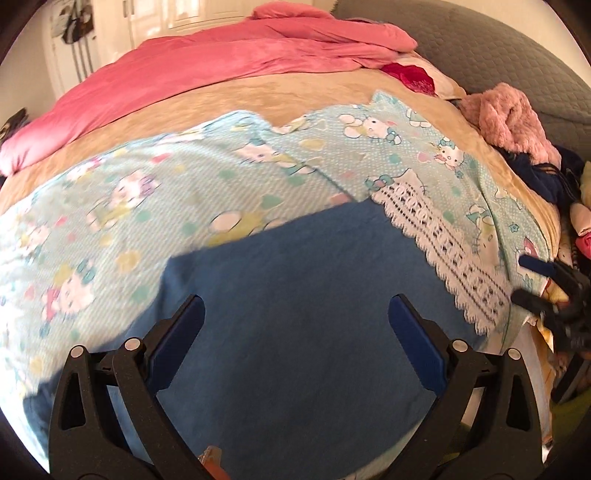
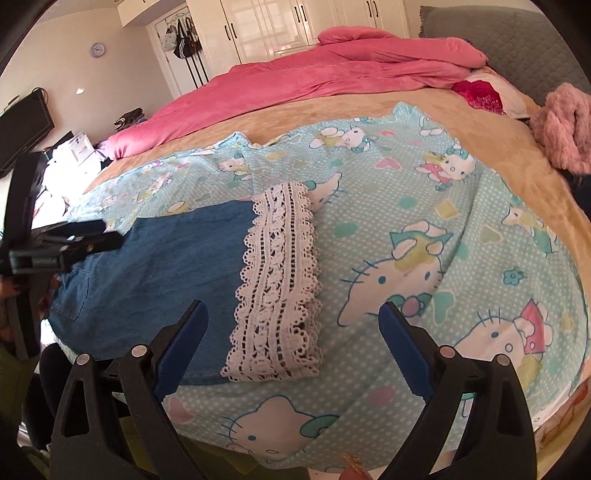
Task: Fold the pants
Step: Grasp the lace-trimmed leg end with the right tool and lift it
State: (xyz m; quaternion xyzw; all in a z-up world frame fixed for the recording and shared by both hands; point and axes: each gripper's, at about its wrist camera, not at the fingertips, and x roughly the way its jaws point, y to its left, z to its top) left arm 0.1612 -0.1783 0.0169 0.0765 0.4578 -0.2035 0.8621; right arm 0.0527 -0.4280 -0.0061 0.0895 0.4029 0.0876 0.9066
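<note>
A: The denim pants [image 2: 155, 273], folded into a flat blue block, lie on a pale blue cartoon-cat sheet [image 2: 461, 258] at the near edge of a bed, their hem a wide band of white crochet lace [image 2: 277, 291].

B: And the grippers?

A: The left gripper [image 1: 295, 332] hovers over the denim, fingers spread, nothing between the blue pads [image 1: 177, 343]. The right gripper [image 2: 291, 343] is likewise spread, above the lace hem and holding nothing.

B: Beyond the pants?

A: A tan plush blanket [image 2: 332, 107] under the sheet, a rumpled pink velvety duvet [image 2: 332, 70], a fuzzy pink garment [image 2: 565, 129] by the grey quilted headboard [image 2: 517, 33]. White glossy wardrobes [image 2: 295, 22] stand behind.
</note>
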